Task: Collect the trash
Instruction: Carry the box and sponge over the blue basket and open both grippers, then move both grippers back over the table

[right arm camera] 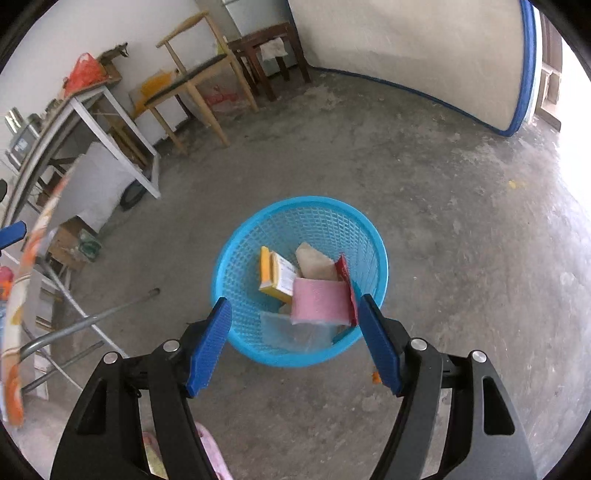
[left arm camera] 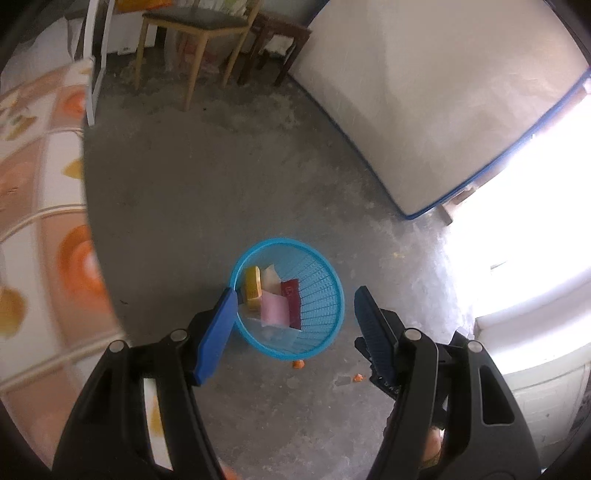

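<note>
A blue mesh basket (left arm camera: 321,288) (right arm camera: 314,221) stands on the concrete floor. Inside lie a yellow box (right arm camera: 275,277), a pink packet (right arm camera: 319,299), a red wrapper (right arm camera: 345,275), a beige packet (right arm camera: 314,262) and clear plastic (right arm camera: 291,334). My left gripper (left arm camera: 293,299) is open and empty, held above the basket. My right gripper (right arm camera: 295,308) is open and empty, also above the basket's near rim. Small orange scraps (left arm camera: 298,364) lie on the floor beside the basket.
A table with an orange-patterned cloth (left arm camera: 33,206) is at the left. A wooden chair (left arm camera: 195,33) (right arm camera: 192,81) and a dark stool (right arm camera: 266,48) stand at the back. A mattress with blue trim (left arm camera: 424,92) (right arm camera: 424,48) leans on the wall. A metal-framed table (right arm camera: 85,122) stands left.
</note>
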The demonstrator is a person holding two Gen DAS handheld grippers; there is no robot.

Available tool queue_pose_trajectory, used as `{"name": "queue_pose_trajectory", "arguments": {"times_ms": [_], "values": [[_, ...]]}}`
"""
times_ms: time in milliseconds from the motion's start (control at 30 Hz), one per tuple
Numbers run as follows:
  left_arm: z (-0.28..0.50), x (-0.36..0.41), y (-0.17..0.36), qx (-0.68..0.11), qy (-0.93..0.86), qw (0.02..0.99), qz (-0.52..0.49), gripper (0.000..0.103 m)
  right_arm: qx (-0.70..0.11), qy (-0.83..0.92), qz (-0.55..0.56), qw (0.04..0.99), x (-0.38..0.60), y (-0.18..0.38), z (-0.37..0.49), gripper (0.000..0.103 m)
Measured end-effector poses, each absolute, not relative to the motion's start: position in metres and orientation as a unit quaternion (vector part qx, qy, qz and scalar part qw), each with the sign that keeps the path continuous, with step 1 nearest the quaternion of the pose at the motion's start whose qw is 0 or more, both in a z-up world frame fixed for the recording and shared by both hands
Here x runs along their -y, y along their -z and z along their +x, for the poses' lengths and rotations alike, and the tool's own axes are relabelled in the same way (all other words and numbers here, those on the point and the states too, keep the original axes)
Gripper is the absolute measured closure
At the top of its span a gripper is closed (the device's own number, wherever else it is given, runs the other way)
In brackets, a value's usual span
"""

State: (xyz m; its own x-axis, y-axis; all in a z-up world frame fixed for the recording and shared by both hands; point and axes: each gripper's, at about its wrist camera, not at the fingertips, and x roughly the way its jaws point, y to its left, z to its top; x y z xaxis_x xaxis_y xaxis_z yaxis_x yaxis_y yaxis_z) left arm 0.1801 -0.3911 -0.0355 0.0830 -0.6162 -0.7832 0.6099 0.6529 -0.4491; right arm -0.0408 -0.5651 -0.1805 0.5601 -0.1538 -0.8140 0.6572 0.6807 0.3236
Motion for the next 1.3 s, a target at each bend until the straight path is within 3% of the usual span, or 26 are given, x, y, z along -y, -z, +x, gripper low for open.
{"name": "queue_pose_trajectory", "arguments": {"times_ms": [233, 500, 800, 1067, 1300], "values": [[0.134, 0.310, -0.007, -0.471, 0.458, 0.754, 0.018, 0.032, -0.367, 0.203, 0.305, 0.855, 0.522, 0.124, -0.062, 0.023], [0.097, 0.190, -0.031, -0.421, 0.436, 0.794, 0.044, 0.026, -0.344, 0.118, 0.255, 0.896, 0.465, 0.050, -0.041, 0.023], [0.086, 0.047, -0.039, -0.372, 0.354, 0.857, -0.034, 0.026, -0.350, -0.039, 0.180, 0.918, 0.347, -0.020, 0.048, 0.023], [0.092, -0.029, -0.036, -0.342, 0.307, 0.884, -0.084, 0.026, -0.426, -0.122, 0.183, 0.878, 0.255, -0.020, 0.166, 0.023], [0.097, -0.064, -0.028, -0.319, 0.290, 0.895, -0.116, 0.026, -0.448, -0.183, 0.167, 0.859, 0.190, -0.026, 0.234, 0.037]]}}
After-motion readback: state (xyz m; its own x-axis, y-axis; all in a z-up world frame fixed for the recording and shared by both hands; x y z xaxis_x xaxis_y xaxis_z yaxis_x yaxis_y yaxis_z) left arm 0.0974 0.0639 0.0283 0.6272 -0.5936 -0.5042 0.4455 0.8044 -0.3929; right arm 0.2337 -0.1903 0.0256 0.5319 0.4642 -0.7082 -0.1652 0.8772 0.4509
